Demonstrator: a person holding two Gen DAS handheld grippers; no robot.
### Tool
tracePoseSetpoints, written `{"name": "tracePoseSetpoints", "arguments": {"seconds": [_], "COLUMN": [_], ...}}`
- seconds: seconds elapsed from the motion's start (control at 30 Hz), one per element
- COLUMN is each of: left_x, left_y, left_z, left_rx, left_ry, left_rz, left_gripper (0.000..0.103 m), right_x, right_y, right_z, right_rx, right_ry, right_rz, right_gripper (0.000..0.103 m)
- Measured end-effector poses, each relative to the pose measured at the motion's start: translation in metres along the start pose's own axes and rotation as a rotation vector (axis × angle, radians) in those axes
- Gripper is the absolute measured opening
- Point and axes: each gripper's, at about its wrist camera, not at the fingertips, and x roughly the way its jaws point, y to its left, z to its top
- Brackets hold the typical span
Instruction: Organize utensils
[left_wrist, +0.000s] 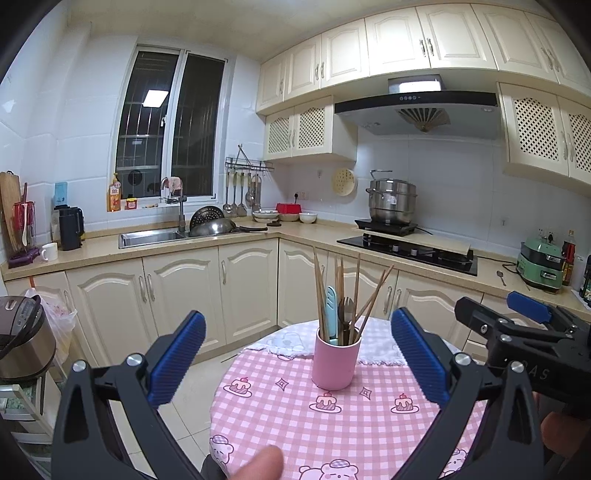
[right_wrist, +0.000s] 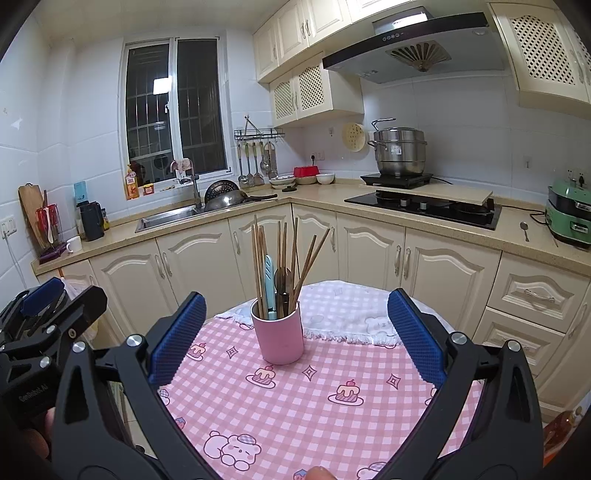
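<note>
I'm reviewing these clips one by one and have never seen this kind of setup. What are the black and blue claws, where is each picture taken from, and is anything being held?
There is no robot here. A person holds a two-finger gripper in each hand, and a fisheye camera on each looks forward along its fingers. The left gripper fills the left wrist view; the right gripper fills the right wrist view. Both are open and hold nothing. Ahead, on a round table with a pink checked cloth, stands a pink cup with wooden chopsticks, a light blue utensil and dark cutlery in it. A white towel lies behind it.
</note>
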Motion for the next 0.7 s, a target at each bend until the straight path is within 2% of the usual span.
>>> {"name": "tracePoseSetpoints", "arguments": {"seconds": [0.2, 0.4, 0.7], "left_x": [0.0014, -0.0036, -0.0013], "left_y": [0.0016, 0.0023, 0.0002], "left_z": [0.0005, -0.0005, -0.0011], "left_rx": [-0.003, -0.020, -0.003], "left_ry": [0.000, -0.041, -0.014], "left_rz": [0.003, 0.002, 0.019], "left_gripper": [0.099, 0.099, 0.099], "right_x": [0.0015, 0.0033, 0.0049], "right_y": [-0.0003, -0.0004, -0.0005], "right_z": [-0.0004, -0.0016, -0.0029], "right_rx": [-0.002, -0.002, 0.000], "right_ry": [0.005, 0.008, 0.008], "right_rz": [0.002, 0.004, 0.007], "right_gripper": [0.097, 0.097, 0.097]}}
